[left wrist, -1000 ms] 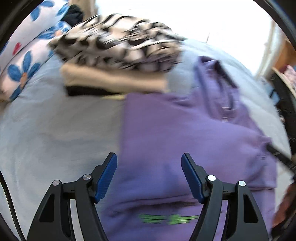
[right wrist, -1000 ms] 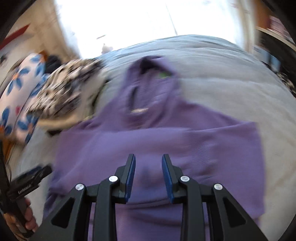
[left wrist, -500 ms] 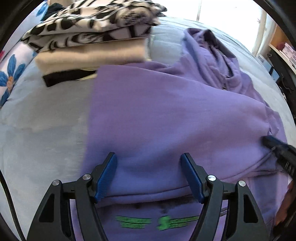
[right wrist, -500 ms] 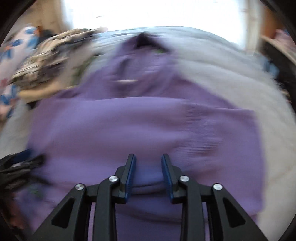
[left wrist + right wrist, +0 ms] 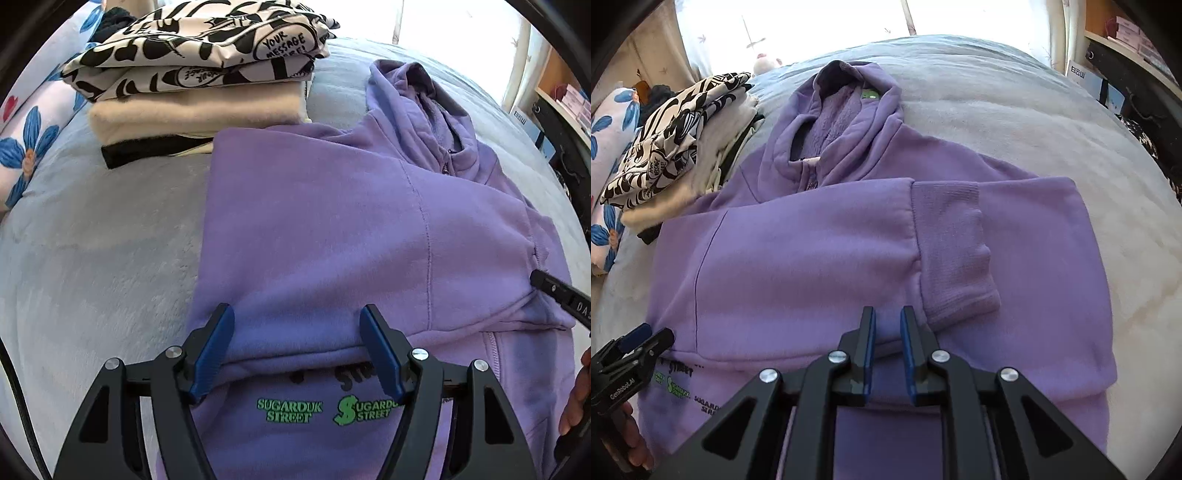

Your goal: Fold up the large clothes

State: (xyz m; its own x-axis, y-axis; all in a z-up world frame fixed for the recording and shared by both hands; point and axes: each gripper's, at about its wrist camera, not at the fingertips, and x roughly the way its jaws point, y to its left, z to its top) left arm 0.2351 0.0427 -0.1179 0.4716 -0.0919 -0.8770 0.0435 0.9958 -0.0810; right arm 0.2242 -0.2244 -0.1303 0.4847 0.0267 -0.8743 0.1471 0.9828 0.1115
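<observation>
Your right gripper [image 5: 887,332] had just been closing on the folded sleeve's edge at lower centre, while your left gripper [image 5: 297,345] stood wide open astride the same fold. The purple hoodie [image 5: 820,236] lay flat mid-frame on the grey bed [image 5: 1015,110] (folded pile [image 5: 199,85] upper left). Sleeves looked done; next you'd likely need both grippers on the hem to fold upward.

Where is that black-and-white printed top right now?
The black-and-white printed top crowns the folded pile at the left wrist view's upper left, beside the purple hoodie on the bed.

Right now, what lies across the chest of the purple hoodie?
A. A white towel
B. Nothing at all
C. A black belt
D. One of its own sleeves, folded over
D: the purple hoodie has a sleeve folded across its front, with the ribbed cuff lying on the chest.
</observation>
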